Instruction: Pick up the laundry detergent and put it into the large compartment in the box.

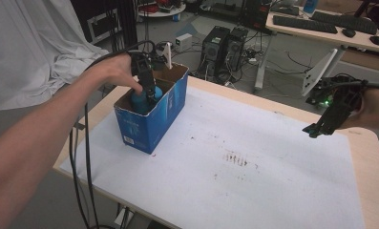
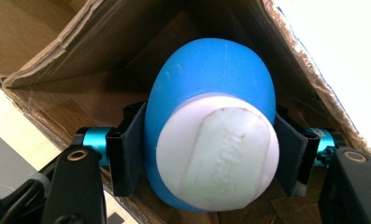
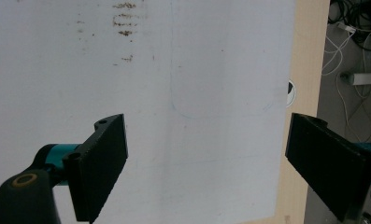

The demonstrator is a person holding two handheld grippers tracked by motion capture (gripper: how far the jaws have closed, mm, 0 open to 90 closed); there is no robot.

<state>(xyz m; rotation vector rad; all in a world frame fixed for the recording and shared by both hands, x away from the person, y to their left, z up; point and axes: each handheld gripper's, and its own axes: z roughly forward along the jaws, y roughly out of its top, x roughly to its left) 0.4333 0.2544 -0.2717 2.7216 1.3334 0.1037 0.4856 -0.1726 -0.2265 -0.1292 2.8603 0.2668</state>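
Blue bottle point(image 2: 211, 84), rounded, smooth, white cap | left tongs point(image 2: 206, 154) clamp it inside cardboard box point(image 1: 151, 121) | right tongs point(image 3: 206, 168) released

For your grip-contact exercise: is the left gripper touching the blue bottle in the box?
Touching. The left gripper view shows the left gripper with both jaws pressed flat against the blue bottle, no gap either side.

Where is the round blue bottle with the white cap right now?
The blue plastic bottle with the white cap sits inside the open blue cardboard box at the table's left in the high view, clamped between the left gripper's jaws.
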